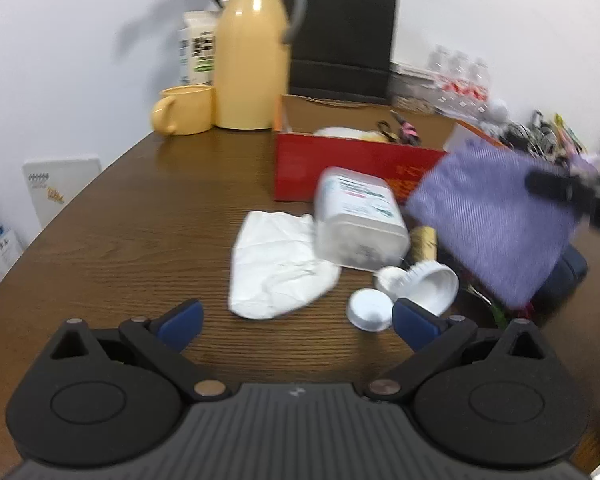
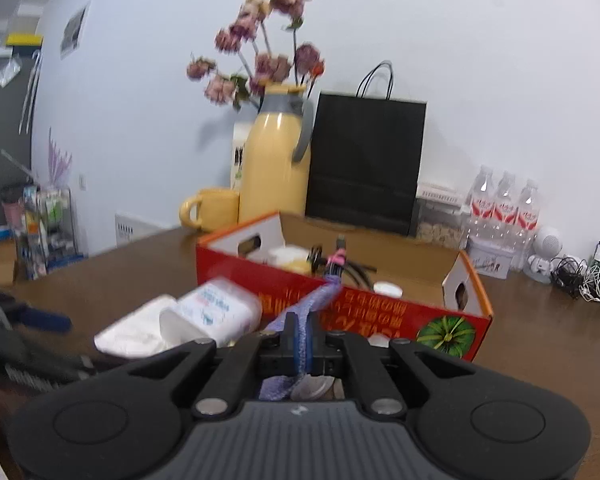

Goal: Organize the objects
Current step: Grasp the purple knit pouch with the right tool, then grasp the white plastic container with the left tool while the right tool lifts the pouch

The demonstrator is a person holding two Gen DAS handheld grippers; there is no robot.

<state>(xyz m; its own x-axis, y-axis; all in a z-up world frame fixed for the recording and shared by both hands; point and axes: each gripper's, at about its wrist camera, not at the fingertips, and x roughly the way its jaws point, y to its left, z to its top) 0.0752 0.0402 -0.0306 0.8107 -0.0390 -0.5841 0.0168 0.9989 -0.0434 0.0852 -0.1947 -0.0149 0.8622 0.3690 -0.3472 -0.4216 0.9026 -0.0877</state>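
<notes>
Brown wood table (image 1: 148, 216) against a white wall, w/ a yellow thermos (image 1: 252, 60), yellow mug (image 1: 184, 110) and black paper bag (image 1: 342, 40) at the back. In front of them sits the red box (image 2: 340, 312), open at the top, some bits already inside.

Right gripper (image 2: 302, 340): jaws clenched on the purple cloth (image 1: 492, 220), which hangs off the table, edge-on in the right wrist view and broad in the left one. From the jaws the cloth runs fwd toward the box; the box's long side lies across that line, its near wall just beyond the cloth's far end. So the move probably turns on lifting over that wall, then letting go inside.

Left gripper (image 1: 296, 320): jaws spread wide, holding nothing, low over the table. Just ahead of it lie the white pouch (image 1: 276, 268), a clear plastic jar (image 1: 358, 220) on its side w/ long axis pointing roughly away from the jaws, and white lids (image 1: 370, 308) near the right fingertip. The left is nearer to these; the right is occupied. Blur hides the small stuff under the cloth.
</notes>
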